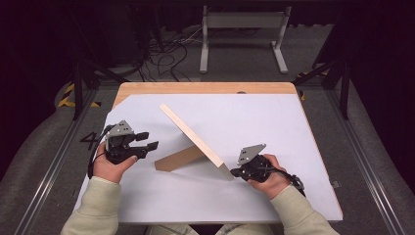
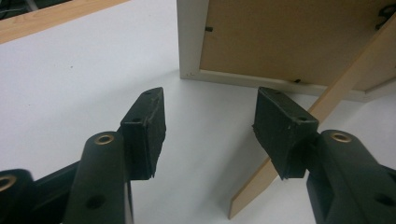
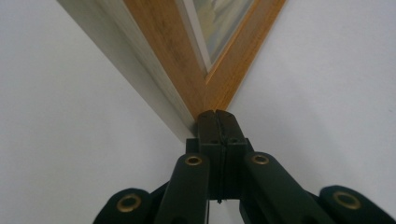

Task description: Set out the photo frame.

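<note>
Left tool (image 1: pixel 145 140): jaws apart, nothing between the pads, hovering over the white desk (image 1: pixel 274 127) near the back of the picture frame (image 1: pixel 195 139). Left gripper view shows it aimed at the frame's brown backing and the easel leg (image 2: pixel 299 140); the leg runs just behind the right pad, can't tell if it touches.

Frame stands mid-desk, tilted, propped on the wooden leg (image 1: pixel 178 159) angling out toward the left hand. Far corner points to the desk's back edge, near corner toward the right hand.

Right tool (image 1: pixel 236 172): jaws fully closed on themselves, gripping nothing. Right gripper view has the closed tips (image 3: pixel 216 116) butted up to the frame's near bottom corner (image 3: pixel 205 86), touching or just short of it.

Read: standing/positioning step. Frame looks already up on its leg; right tool is nudging or bracing the corner, left is set to handle the leg.

Next: light push only at the corner, a hard one could tip the frame. Left should close on the leg if the angle needs trimming, otherwise back off clear.
</note>
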Motion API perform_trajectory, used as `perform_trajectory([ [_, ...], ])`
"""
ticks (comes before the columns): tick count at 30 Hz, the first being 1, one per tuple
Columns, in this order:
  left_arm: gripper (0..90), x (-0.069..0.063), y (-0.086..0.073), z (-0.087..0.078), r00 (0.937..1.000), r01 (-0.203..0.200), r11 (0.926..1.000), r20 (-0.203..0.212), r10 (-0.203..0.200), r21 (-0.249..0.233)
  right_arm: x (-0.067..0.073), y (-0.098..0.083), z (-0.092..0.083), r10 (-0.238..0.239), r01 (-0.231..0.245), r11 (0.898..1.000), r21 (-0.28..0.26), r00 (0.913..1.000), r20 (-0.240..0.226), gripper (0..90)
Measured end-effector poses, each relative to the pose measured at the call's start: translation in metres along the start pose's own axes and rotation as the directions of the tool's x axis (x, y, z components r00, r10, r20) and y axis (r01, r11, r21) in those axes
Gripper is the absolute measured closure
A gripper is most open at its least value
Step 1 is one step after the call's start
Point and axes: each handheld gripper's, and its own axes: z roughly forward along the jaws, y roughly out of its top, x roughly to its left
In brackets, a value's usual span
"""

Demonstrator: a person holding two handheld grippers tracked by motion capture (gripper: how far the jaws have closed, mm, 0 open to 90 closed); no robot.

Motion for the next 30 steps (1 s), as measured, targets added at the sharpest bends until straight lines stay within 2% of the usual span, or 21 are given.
perform_trajectory([
  [6,46.0,0.001,-0.001,-0.002,1.0000,0.001,1.0000,-0.006,-0.001,0.001,0.013,0.008,0.005,-0.037,0.037,0.999,0.001,0.9983,-0.045,90.0],
  [8,46.0,0.000,-0.002,-0.002,0.9998,0.017,0.9999,-0.004,-0.017,0.002,0.017,0.010,0.007,-0.050,0.050,0.999,0.003,0.9972,-0.055,90.0],
  [9,46.0,0.001,-0.001,-0.003,0.9999,0.009,1.0000,-0.005,-0.009,0.000,0.018,0.011,0.008,-0.055,0.055,0.998,0.001,0.9965,-0.063,90.0],
  [18,45.9,0.003,-0.003,-0.005,0.9998,0.016,0.9998,-0.015,-0.016,-0.010,0.033,0.020,0.016,-0.105,0.105,0.994,-0.001,0.9881,-0.113,90.0],
  [19,45.9,0.003,-0.003,-0.005,0.9997,0.018,0.9998,-0.016,-0.018,-0.011,0.036,0.020,0.018,-0.098,0.098,0.995,-0.001,0.9884,-0.116,90.0],
  [25,45.8,0.004,-0.004,-0.005,0.9997,0.017,0.9998,-0.014,-0.017,-0.010,0.042,0.024,0.022,-0.126,0.127,0.992,-0.005,0.9816,-0.143,90.0],
  [30,45.8,0.003,-0.004,-0.005,0.9996,0.022,0.9997,-0.016,-0.022,-0.012,0.046,0.026,0.025,-0.123,0.123,0.992,-0.013,0.9796,-0.159,90.0],
])
